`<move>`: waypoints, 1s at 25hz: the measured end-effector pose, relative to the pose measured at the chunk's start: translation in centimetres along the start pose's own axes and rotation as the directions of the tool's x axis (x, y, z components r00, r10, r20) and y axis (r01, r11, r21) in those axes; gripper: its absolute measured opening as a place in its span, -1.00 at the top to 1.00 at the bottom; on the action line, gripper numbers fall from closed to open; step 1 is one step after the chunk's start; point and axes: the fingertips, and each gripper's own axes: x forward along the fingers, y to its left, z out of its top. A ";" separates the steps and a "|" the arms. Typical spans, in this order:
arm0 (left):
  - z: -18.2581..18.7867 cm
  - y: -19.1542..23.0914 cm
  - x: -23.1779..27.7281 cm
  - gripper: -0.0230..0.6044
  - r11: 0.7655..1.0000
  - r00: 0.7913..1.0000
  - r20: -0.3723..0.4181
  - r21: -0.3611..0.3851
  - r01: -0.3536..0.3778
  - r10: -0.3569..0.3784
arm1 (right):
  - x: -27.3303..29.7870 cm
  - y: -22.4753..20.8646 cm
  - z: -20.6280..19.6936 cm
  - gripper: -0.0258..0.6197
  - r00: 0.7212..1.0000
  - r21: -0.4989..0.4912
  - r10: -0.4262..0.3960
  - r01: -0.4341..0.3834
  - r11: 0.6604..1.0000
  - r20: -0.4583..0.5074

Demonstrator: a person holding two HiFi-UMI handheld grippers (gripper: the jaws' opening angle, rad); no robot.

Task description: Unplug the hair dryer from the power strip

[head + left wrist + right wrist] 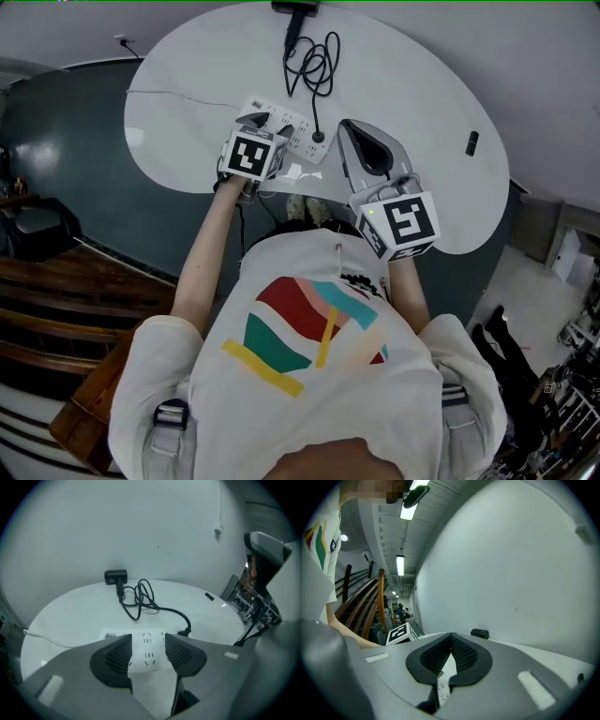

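Jaws of the left gripper (147, 649) stand wide apart and hold nothing. They point down over the white oblong power strip (302, 131), and its sockets show in the gap between them. The jaws of the right gripper (451, 656) are pressed together and empty.

In the head view the strip lies on the white oval counter (422, 94) with its long axis running from about 10 o'clock to 4 o'clock. The black plug (319, 138) sits at the 4 o'clock end. Its black coiled cord (314, 66) goes away toward 12 o'clock, to the black hair dryer (295, 9) at the far edge of the counter.

From the left jaws the plug is near, at about 2 o'clock in the left gripper view, just beside the right-hand pad. In the head view the tip of the right gripper is at about 3 o'clock of the plug and seems the nearer one. I judge that the left jaws are placed to steady the strip, while the right jaws must first open before they can take the plug.
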 end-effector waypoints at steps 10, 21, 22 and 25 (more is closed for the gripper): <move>-2.5 0.6 3.4 0.32 1.000 0.985 -0.171 0.002 0.023 -0.023 | -0.6 -1.6 -1.3 0.88 0.998 -0.008 -0.047 0.047 0.999 -0.035; -0.8 0.6 3.0 0.34 0.991 0.991 -0.126 0.132 -0.028 0.045 | 0.8 -1.8 -2.1 0.91 0.998 -0.001 -0.017 0.017 1.000 -0.056; -0.3 0.7 2.9 0.34 0.989 0.992 -0.117 0.142 -0.035 0.052 | 1.1 -1.9 -2.4 0.91 0.998 -0.004 -0.009 0.009 1.000 -0.064; -0.1 1.0 2.9 0.34 0.988 0.991 -0.116 0.147 -0.047 0.064 | 2.7 -2.0 -5.2 0.91 0.990 -0.039 0.034 -0.040 0.998 -0.136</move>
